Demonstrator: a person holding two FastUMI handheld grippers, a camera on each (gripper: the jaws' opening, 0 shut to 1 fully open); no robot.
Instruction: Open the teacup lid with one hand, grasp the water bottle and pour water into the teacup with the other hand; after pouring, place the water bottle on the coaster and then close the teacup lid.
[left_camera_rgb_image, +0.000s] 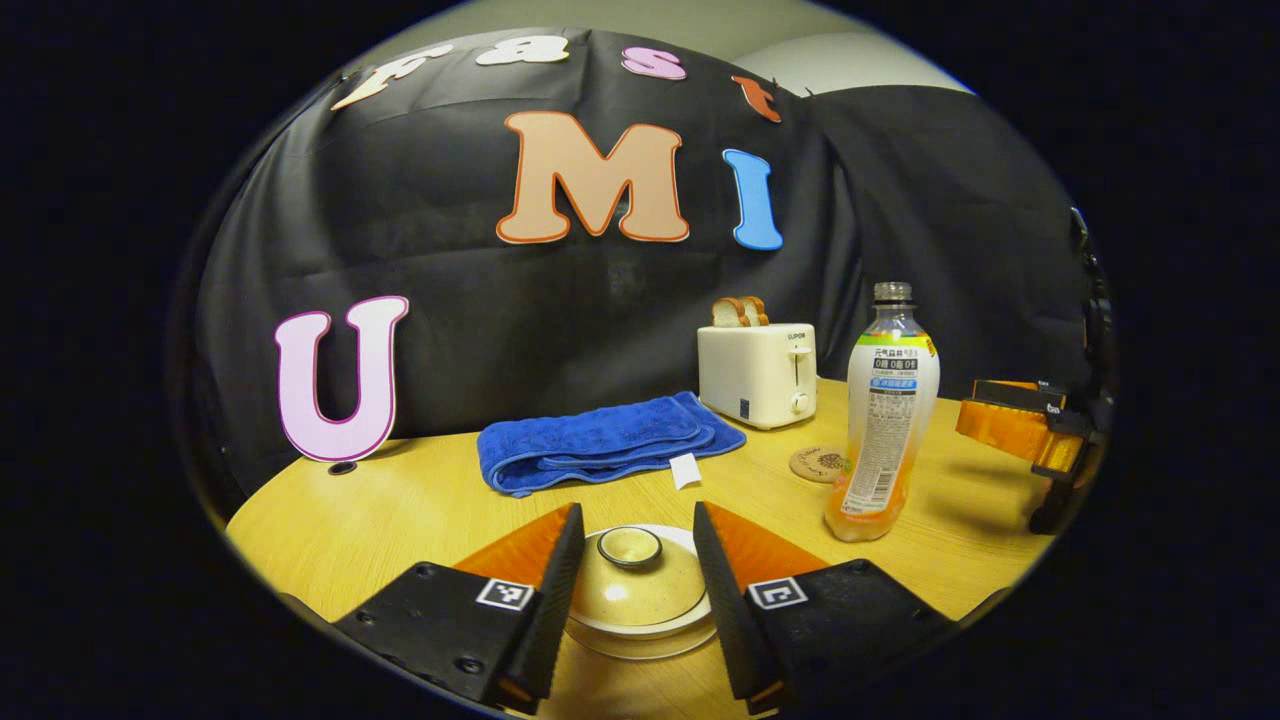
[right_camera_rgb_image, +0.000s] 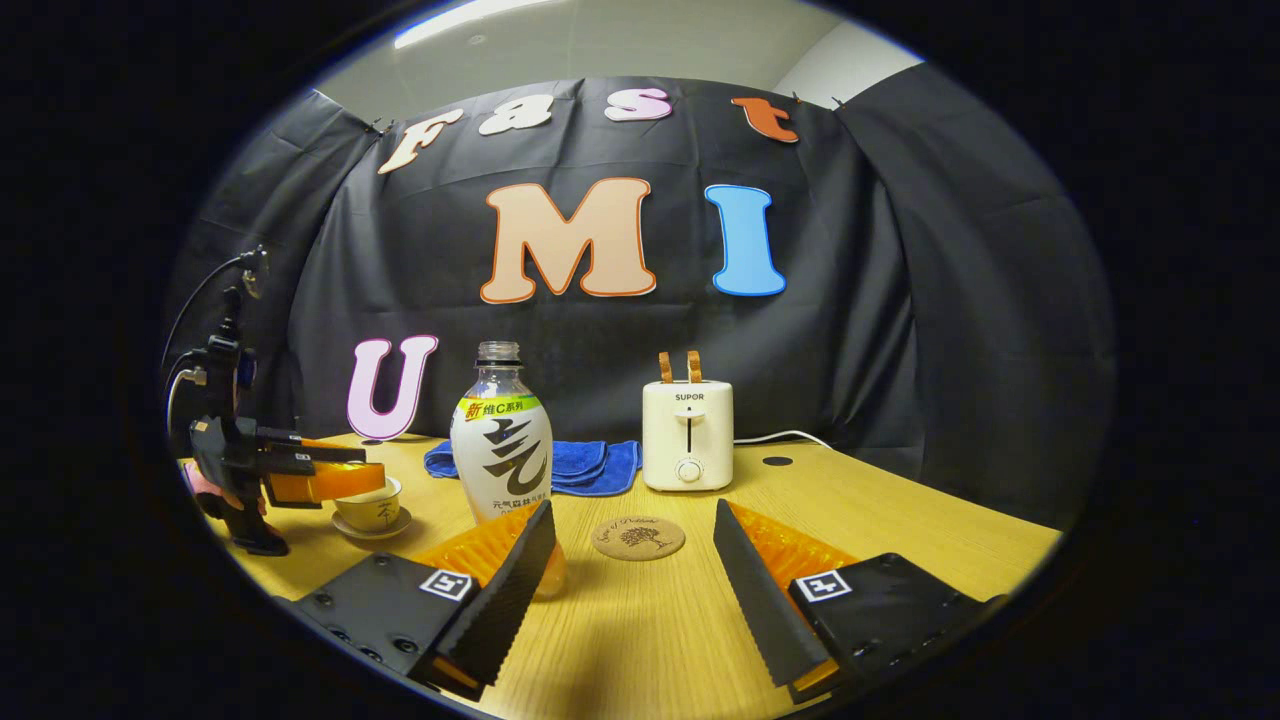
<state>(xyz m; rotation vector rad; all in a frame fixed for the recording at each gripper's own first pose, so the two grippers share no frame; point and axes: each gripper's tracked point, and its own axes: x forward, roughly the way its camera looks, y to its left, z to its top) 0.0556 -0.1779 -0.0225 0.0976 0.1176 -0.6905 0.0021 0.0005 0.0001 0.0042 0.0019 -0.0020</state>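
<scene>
The left gripper is held wide open around the lid, whose cream dome and dark-rimmed knob are seen on the teacup; contact cannot be told. The right gripper is spread empty, with the uncapped water bottle standing left of the coaster.

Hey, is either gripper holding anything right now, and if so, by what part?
Nothing is held. The left gripper is open astride the teacup lid, fingers clear of it. The right gripper is open, beside the water bottle.
</scene>
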